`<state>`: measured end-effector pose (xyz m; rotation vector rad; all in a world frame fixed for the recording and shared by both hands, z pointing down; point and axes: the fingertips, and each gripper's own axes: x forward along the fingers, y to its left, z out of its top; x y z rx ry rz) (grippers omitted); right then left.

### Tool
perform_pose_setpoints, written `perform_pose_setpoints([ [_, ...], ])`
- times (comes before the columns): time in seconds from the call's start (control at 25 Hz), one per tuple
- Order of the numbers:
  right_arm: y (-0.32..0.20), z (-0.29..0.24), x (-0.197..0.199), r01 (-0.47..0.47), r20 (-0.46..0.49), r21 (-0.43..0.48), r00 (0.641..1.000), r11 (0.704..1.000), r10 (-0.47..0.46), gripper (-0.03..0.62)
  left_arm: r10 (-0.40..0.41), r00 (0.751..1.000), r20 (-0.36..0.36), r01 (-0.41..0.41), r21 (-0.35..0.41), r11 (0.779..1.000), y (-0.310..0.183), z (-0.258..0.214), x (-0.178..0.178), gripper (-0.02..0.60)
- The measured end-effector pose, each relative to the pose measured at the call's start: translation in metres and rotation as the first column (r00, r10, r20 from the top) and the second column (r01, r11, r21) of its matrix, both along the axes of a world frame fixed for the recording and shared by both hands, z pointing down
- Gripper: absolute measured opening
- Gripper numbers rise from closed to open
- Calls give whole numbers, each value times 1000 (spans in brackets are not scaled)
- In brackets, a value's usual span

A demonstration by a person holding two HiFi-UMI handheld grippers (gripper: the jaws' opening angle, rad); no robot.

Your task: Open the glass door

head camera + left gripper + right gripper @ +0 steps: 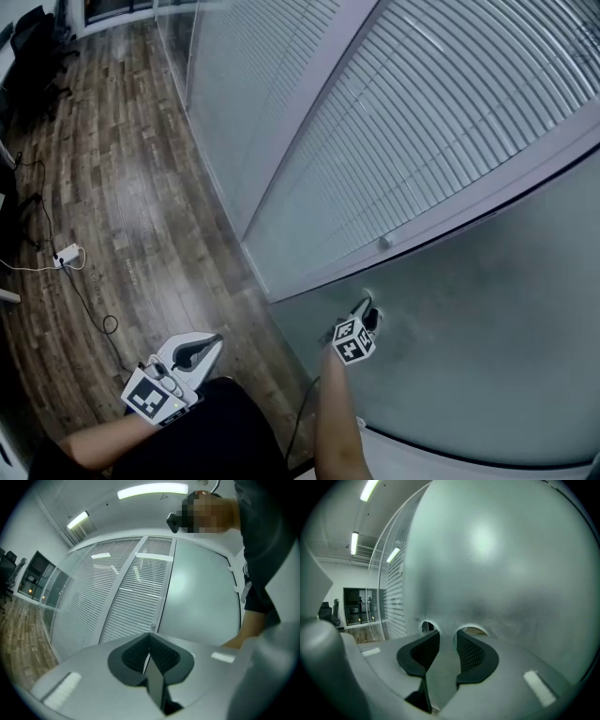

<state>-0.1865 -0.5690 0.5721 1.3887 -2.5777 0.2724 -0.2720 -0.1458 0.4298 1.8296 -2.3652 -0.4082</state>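
Glass door (469, 309), frosted, stands right of the slatted panels (422, 141) with the right gripper (366, 314) close up to it, jaws parted on nothing, so settle them at the two round cut-outs (471, 631) before moving it steadily; the left gripper (208, 345) hangs low, jaws pressed together, empty.

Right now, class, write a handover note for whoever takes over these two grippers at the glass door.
Left gripper: fingers shut, empty, held back from the door.
Right gripper: fingers open, nothing between them, tips close against the frosted glass door near its edge.
Done: approach only; the door looks shut.
Left to do: get it open.
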Motion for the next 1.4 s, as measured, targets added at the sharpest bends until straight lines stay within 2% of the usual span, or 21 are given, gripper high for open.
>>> perform_pose_setpoints([
  [0.08,8,2,0,6,-1,1,1000,1000,-6,115,23,1000,14,-23,11,1000,2,-2,1,0],
  [0.28,33,-2,0,46,8,10,999,999,-46,112,58,998,-30,-58,10,998,15,5,-7,0],
  [0.52,61,-6,9,72,-6,26,997,997,-72,110,118,992,-43,-117,42,992,16,1,-7,0],
  [0.84,100,-8,19,97,-14,39,995,995,-96,110,173,984,-37,-172,38,984,28,6,-8,0],
  [1.16,152,-28,34,114,-13,66,993,991,-113,109,262,962,-77,-258,63,964,32,4,3,0],
  [1.4,177,-23,45,182,-19,60,983,981,-181,110,330,938,-103,-320,103,942,22,2,19,0],
])
